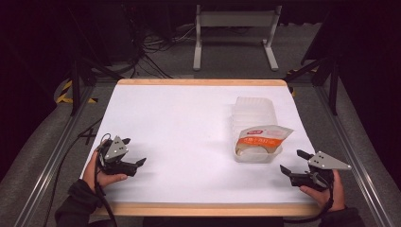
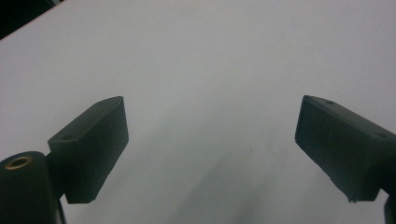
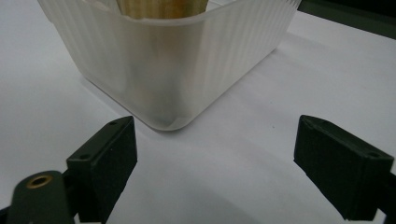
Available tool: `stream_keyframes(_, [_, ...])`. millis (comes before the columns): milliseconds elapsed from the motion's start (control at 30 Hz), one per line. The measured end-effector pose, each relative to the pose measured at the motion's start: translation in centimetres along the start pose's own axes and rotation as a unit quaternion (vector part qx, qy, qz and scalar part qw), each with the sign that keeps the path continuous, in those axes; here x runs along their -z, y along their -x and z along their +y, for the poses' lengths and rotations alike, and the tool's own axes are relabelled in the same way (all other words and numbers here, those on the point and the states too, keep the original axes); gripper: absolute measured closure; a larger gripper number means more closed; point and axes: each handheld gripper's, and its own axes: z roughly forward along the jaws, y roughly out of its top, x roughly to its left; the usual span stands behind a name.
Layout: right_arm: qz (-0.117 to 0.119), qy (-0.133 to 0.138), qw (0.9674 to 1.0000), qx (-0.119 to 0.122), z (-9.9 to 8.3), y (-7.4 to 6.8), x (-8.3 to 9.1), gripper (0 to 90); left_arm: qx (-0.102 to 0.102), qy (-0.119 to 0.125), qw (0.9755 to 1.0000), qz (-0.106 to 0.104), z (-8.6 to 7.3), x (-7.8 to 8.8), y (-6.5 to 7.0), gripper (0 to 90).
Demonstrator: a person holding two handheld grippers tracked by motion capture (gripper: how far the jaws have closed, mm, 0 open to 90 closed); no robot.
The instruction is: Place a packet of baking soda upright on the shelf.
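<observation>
Beside ribbed tub [image 3: 173, 65], right tool [image 3: 215, 163] wide open, empty.

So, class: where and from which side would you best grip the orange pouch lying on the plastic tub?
Probably the pouch's flat sealed top edge, which overhangs the tub toward the right. Come with the open right gripper from the near right, fingers above and below that edge.

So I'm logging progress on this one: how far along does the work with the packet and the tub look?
The orange packet already sits in the translucent tub, its top sticking out above the rim. Nothing is in hand: the right gripper is open, close beside the tub but apart from it, and the left gripper is open over bare white table. Whatever follows with the tub has not begun.
</observation>
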Motion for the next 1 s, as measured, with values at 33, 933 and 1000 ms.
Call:
stream_keyframes(33, [-0.001,0.000,1.0000,0.000,0.0,0.0,0.0,14.3,0.005,0.001,1.0000,0.001,-0.3,0.2,-0.1,10.4])
stream_keyframes(933, [-0.016,0.025,0.9995,-0.015,0.5,1.2,-0.7,14.2,0.116,0.075,0.9904,0.015,-5.9,4.7,-1.2,9.8])
stream_keyframes(1000, [-0.020,0.026,0.9993,-0.016,0.5,1.3,-0.6,14.3,0.123,0.082,0.9888,0.018,-5.9,4.9,-1.3,9.8])
